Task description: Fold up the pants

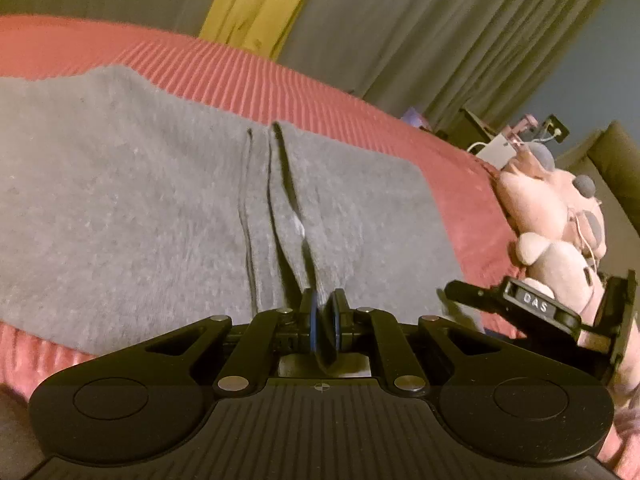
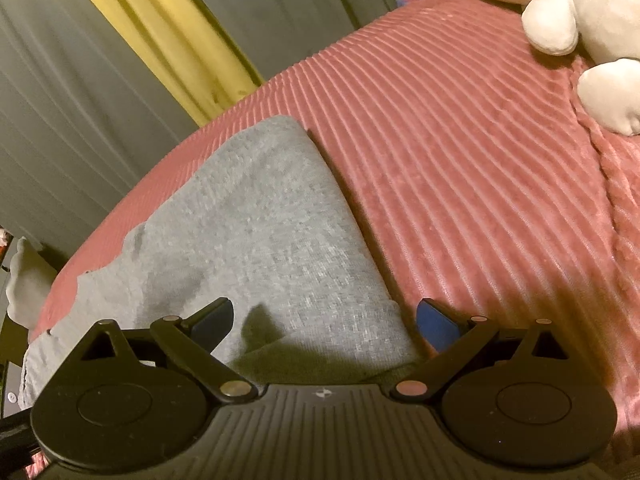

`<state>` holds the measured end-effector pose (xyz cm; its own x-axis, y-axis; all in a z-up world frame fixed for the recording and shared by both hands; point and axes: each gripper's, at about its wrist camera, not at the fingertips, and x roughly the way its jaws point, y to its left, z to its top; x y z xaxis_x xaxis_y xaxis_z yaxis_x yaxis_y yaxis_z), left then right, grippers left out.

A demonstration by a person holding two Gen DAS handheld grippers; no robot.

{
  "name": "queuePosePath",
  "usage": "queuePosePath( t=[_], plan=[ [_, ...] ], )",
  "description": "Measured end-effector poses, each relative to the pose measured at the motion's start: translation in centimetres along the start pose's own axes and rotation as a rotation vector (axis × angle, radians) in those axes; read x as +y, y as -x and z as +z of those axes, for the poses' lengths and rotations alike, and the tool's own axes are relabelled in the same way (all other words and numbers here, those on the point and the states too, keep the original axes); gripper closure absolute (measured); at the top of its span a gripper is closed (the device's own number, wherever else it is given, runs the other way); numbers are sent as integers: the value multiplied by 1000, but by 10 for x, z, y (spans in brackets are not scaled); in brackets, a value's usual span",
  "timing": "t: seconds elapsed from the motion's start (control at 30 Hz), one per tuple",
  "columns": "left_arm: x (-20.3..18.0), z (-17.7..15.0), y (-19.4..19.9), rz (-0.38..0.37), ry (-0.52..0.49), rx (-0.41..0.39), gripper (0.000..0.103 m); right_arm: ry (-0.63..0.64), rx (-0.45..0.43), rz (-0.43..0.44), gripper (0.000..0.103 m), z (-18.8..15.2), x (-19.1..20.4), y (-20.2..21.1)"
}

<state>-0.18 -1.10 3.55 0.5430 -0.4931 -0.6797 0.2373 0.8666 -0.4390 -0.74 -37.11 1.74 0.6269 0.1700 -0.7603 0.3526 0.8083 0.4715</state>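
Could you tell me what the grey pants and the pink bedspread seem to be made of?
Grey pants: likely a soft cotton-blend jersey knit, matte, with a heathered fleck and limp folds. Pink bedspread: probably plush ribbed fleece or chenille, with raised parallel ridges catching a slight sheen.

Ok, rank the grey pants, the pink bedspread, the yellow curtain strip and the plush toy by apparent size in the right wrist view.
1. pink bedspread
2. grey pants
3. yellow curtain strip and plush toy: they look alike, and the frame cuts off both, so unranked.
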Motion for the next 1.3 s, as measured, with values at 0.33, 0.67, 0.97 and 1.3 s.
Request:
queuePosePath(
  t=[0.33, 0.67, 0.97, 1.3],
  plan=[
    [9, 2, -13, 157, 28, 29, 68, -9, 20, 2, 5, 1, -3, -3],
    [23, 49, -49, 52, 83, 63, 26, -4, 39, -10, 4, 0, -1, -10],
    [52, 52, -103, -119, 225, 199, 20, -20, 41, -2, 4, 1, -3, -12],
    [48, 54, -84, -116, 234, 146, 86, -25, -4, 38, 4, 0, -3, -7]
  ],
)
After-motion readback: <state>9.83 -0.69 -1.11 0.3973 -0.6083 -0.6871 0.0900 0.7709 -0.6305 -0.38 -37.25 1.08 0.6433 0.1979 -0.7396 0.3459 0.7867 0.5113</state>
